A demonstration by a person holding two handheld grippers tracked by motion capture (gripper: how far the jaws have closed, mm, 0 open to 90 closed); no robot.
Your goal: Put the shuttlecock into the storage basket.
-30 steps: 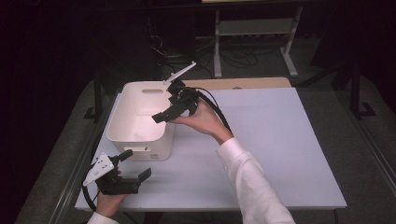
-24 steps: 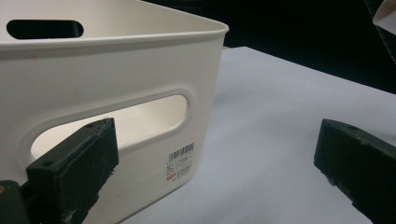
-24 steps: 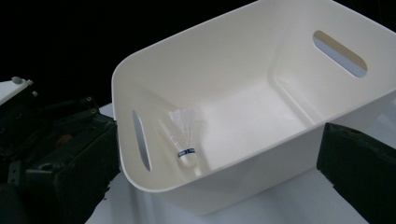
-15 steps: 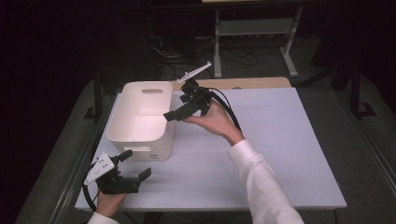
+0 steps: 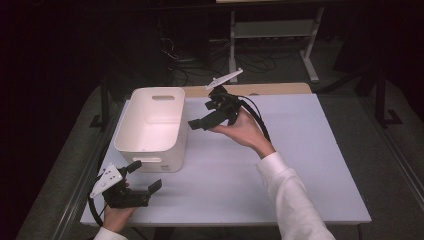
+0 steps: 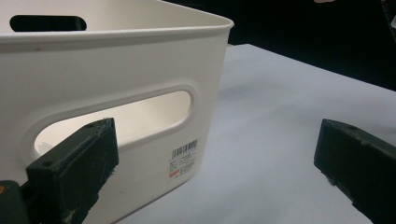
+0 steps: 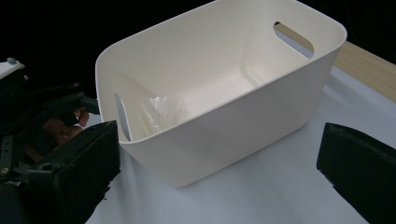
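A white plastic bin (image 5: 152, 127) with handle slots stands on the left part of the white table (image 5: 310, 165). A crumpled clear plastic piece (image 7: 163, 112) lies in the bin (image 7: 224, 107) near one end wall. My right gripper (image 5: 202, 114) is held in the air just right of the bin's rim, pointing at it, open and with nothing in it (image 7: 215, 179). My left gripper (image 5: 145, 176) rests at the table's front left corner, open, facing the bin's near end wall (image 6: 116, 70) and its handle slot, with nothing between its fingers (image 6: 217, 179).
A barcode label (image 6: 184, 158) is stuck low on the bin's near wall. A wooden board (image 5: 270, 89) lies along the table's far edge. Beyond it stand a metal rack (image 5: 272, 30) and floor cables. The left hand and its gripper (image 7: 42, 121) sit past the bin.
My right gripper has drawn back to the right, from above the bin's rim to beside it. The left gripper has stayed put.
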